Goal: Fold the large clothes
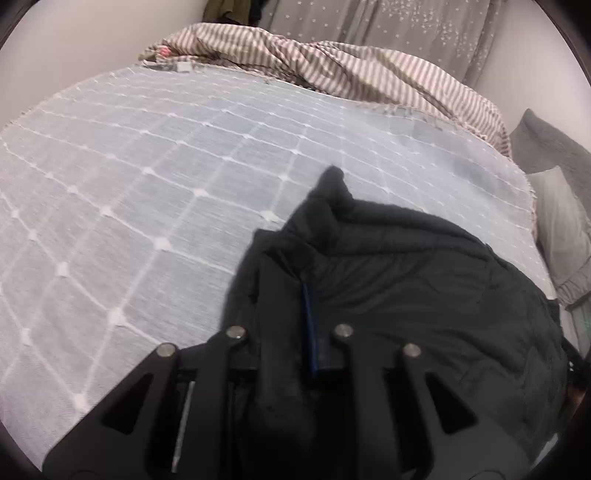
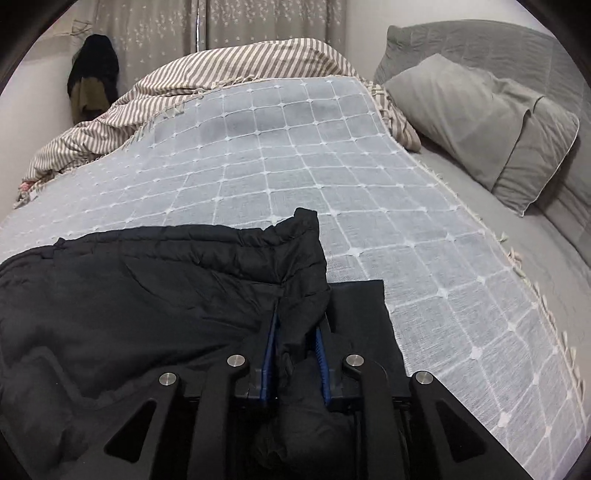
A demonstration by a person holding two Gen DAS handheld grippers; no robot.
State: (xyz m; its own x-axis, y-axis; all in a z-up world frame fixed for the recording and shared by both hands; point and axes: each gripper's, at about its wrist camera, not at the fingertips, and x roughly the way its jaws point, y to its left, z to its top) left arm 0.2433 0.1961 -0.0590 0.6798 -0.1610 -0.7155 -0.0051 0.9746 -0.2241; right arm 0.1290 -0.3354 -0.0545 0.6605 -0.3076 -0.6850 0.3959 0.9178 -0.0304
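Left wrist view showed one black quilted jacket lying on the near part of a bed, on top of a pale blue checked bedspread. The garment's long axis ran across the bed, from one tool to the other, and a bunched corner of it pointed up toward the far side of the bed. Its full outline could not be told, since the near part was hidden under the tools.

Counted: one jacket, one blue bedspread, one striped blanket crumpled along the far edge, two grey pillows at the right end in the right wrist view, and one dark garment hanging by the curtain.

Two tools were in view. The left tool was nearly closed and clenched on a fold at the jacket's left edge; fabric covered one finger and only one blue pad showed. The right tool was likewise narrowed, its two blue pads pressing a thick bunch of the jacket's right edge between them.
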